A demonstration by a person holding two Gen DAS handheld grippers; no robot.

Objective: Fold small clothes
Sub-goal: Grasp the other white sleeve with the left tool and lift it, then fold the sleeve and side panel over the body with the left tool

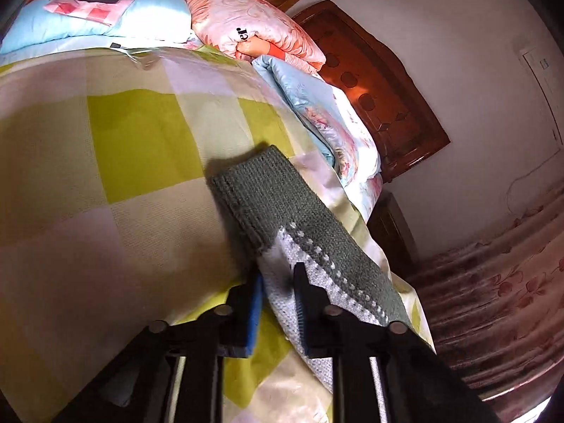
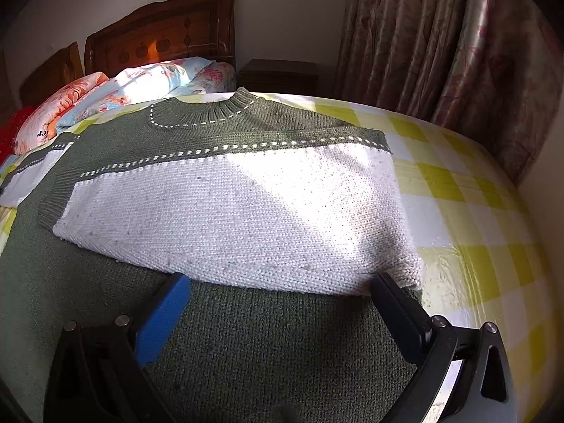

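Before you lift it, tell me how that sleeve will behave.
The sleeve is soft knit, so it will probably droop either side of the left gripper clamped on it. The coarse yarn should resist slipping from the pads. It joins the sweater, so a hard pull may drag the body across the bedsheet.

I'm seeing the knit sweater lying flat, neckline away from me, dark green with a white band and dashed white trim. One sleeve is lying folded across the body; the other sleeve is stretching out, its ribbed cuff resting flat.
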